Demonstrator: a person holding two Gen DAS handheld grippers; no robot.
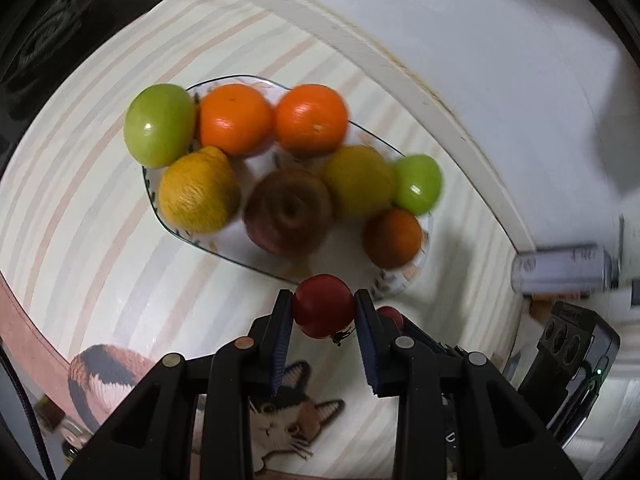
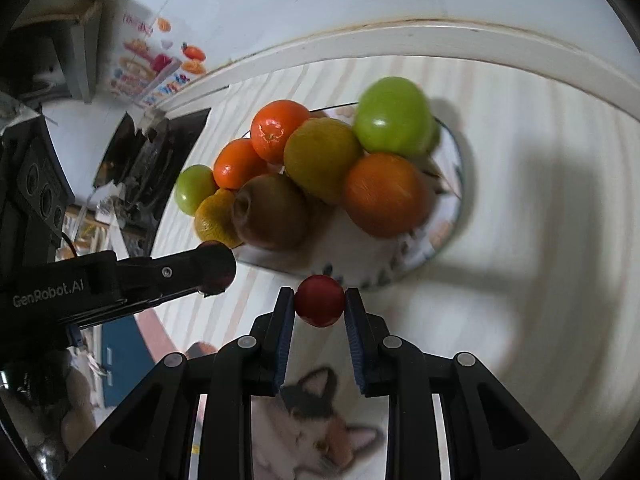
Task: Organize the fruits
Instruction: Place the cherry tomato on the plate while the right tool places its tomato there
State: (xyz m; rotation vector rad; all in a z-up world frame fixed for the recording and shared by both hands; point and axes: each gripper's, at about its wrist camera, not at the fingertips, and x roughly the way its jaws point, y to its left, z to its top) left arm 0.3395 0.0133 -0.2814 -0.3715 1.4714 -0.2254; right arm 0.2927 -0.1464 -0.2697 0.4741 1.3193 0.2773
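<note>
A glass plate (image 1: 384,140) (image 2: 454,216) on the striped tablecloth holds several fruits: green ones (image 1: 159,125) (image 2: 394,115), oranges (image 1: 235,119) (image 2: 383,195), a yellow lemon (image 1: 198,191) and a brown apple (image 1: 288,211) (image 2: 272,211). My left gripper (image 1: 323,307) is shut on a small red fruit (image 1: 323,305) just before the plate's near rim. My right gripper (image 2: 319,302) is shut on another small red fruit (image 2: 319,300) near the plate's rim. The left gripper also shows in the right wrist view (image 2: 212,266), at the left of the plate.
A white raised edge (image 1: 400,68) borders the table against the wall. A cat picture (image 1: 280,412) (image 2: 316,436) is printed on the cloth under the grippers. A can-like object (image 1: 560,272) lies at the right. A black stove (image 2: 148,160) and a printed box (image 2: 148,60) sit at the left.
</note>
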